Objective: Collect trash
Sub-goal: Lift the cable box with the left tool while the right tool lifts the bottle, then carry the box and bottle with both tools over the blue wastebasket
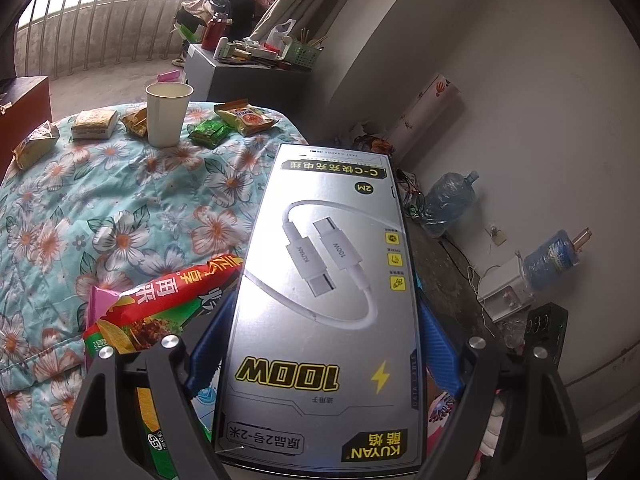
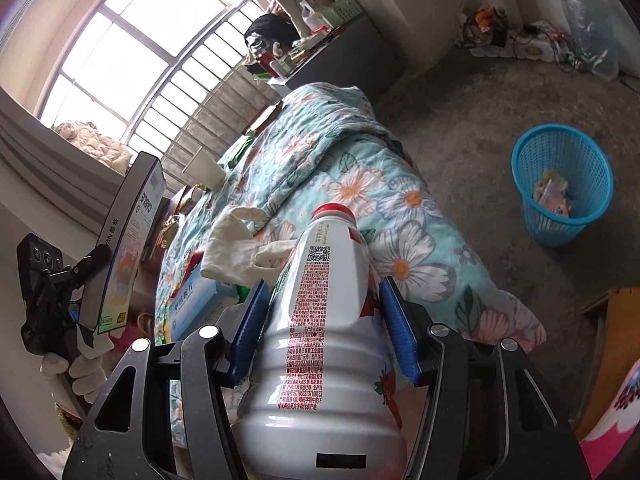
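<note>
My left gripper (image 1: 324,344) is shut on a grey cable box (image 1: 324,280) marked 100W, held above the right edge of the floral quilt (image 1: 120,208). The box and the left gripper also show at the left of the right wrist view (image 2: 132,236). My right gripper (image 2: 324,328) is shut on a white plastic bottle (image 2: 324,320) with a red cap, held over the quilt (image 2: 360,184). A blue mesh waste basket (image 2: 562,184) with some wrappers inside stands on the floor to the right.
On the quilt lie a paper cup (image 1: 167,114), several snack packets (image 1: 244,116), a red and green wrapper (image 1: 160,304), a white glove (image 2: 240,244) and a blue box (image 2: 196,308). A cluttered grey cabinet (image 1: 244,76) stands beyond. Water jugs (image 1: 448,204) stand by the wall.
</note>
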A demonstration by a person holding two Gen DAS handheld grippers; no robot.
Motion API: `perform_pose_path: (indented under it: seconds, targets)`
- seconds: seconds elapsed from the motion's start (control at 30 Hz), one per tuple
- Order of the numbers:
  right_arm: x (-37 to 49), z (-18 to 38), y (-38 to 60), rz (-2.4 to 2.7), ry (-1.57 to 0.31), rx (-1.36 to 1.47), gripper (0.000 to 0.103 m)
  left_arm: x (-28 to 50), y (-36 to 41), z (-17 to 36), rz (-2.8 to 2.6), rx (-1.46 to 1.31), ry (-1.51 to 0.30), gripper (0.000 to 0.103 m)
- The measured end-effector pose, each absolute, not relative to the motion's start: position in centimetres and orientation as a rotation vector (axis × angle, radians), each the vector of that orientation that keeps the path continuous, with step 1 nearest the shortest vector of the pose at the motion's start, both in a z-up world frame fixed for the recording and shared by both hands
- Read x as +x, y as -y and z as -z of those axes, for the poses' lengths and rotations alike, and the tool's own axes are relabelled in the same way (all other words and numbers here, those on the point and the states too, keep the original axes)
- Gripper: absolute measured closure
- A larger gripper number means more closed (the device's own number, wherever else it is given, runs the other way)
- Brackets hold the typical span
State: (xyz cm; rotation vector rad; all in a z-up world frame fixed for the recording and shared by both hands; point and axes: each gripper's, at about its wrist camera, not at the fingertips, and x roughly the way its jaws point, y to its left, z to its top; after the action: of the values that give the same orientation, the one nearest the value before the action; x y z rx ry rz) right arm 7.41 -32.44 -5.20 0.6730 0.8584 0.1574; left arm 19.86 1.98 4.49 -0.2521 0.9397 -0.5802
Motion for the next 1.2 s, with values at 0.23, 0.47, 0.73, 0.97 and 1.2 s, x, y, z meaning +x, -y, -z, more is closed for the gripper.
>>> perform_pose_path:
  seconds: [0.23,0.47,0.73,0.97,1.2]
  targets:
    - [8.3,7.1,31.8,-0.199,-0.921,0.691,0.054,19.9,-1.0,-4.2,0.590,-0.257,-0.949,0.021]
    - [9.1,8.3,30.7,-0.235,-0.984,0.670,0.048,19.9,-0.6,-4.1,0.591,-0.255,-0.957,0.021]
    - [10.0,10.2,29.5,-0.316,-1.023,0.777,0.045,19.9,-0.7,-3.9,0.593,-0.270,-0.969,0.021]
    - [8.8,8.7,31.7,-0.290,-0.944,0.831,0.045,19.8,-0.3,-4.3,0.608,-0.263,-0.954,0.021]
    - [7.3,6.8,35.1,-0.233,-0.836,0.852,0.045,19.5,2.1,-5.2,0.647,-0.251,-0.936,0.021]
